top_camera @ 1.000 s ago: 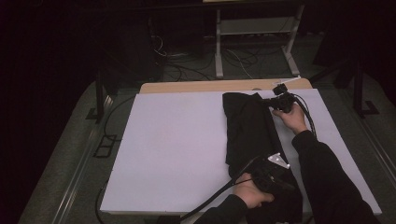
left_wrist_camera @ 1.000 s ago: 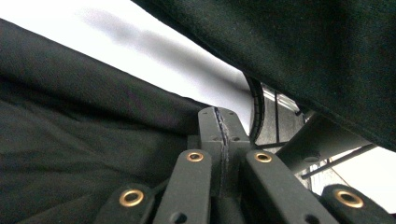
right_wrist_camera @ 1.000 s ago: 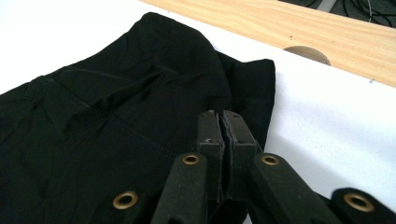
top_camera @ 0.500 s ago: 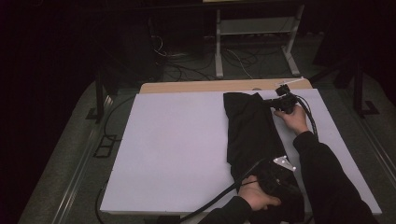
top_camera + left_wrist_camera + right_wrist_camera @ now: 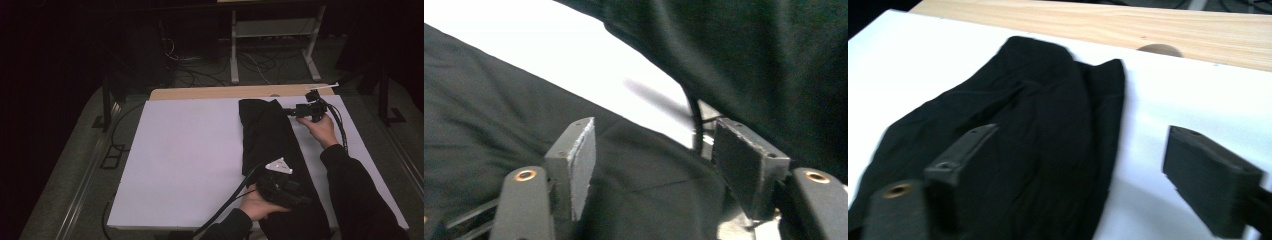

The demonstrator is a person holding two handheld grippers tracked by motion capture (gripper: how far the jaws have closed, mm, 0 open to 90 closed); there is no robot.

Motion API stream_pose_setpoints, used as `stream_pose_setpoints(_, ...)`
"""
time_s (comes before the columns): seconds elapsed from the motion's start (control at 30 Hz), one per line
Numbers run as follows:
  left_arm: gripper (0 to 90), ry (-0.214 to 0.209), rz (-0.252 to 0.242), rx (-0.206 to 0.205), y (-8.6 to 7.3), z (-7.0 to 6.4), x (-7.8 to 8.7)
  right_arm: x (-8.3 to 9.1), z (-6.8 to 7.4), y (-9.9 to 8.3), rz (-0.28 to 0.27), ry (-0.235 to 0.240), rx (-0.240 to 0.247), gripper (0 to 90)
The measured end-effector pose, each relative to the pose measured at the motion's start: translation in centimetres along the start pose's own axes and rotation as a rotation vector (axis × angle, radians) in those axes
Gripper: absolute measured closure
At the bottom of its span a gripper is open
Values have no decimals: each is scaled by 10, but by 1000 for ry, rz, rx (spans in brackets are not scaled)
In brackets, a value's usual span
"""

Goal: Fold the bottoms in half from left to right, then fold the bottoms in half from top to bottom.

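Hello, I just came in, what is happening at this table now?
A person works on a black garment that lies folded lengthwise on the right part of a white table. The left hand-held gripper is at the near end of the cloth, its jaws open above the fabric. The right hand-held gripper is at the far end, near the wooden edge, also open, one jaw over the cloth and one over the white surface. Neither one holds the garment at this moment.

The left half of the white worktop (image 5: 185,165) is bare, so a tool can slide there freely. On the right side the black cloth (image 5: 267,137) lies long and flat. The person's sleeve (image 5: 357,200) blocks the near right corner.
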State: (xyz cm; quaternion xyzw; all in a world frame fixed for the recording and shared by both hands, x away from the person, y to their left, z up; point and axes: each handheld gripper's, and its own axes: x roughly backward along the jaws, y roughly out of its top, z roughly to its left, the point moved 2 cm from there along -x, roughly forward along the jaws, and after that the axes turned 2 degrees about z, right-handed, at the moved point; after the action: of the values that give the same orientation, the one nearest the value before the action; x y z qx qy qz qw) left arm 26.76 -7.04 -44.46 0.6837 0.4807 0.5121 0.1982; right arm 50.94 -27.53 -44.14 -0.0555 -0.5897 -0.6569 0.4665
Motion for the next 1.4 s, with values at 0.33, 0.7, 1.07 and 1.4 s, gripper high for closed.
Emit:
stream_pose_setpoints(0.33,43,112,-42,-32,1,12,24,8,18,5,15,74,58,48)
stream_pose_setpoints(0.7,0,181,-28,-40,4,30,45,7,21,0,39,63,82,0)
stream_pose_setpoints(1.07,0,245,-45,-56,10,48,62,10,24,-7,33,73,96,0)
stream_pose_setpoints(1.4,0,276,-55,-64,17,64,76,16,30,-14,19,63,117,0)
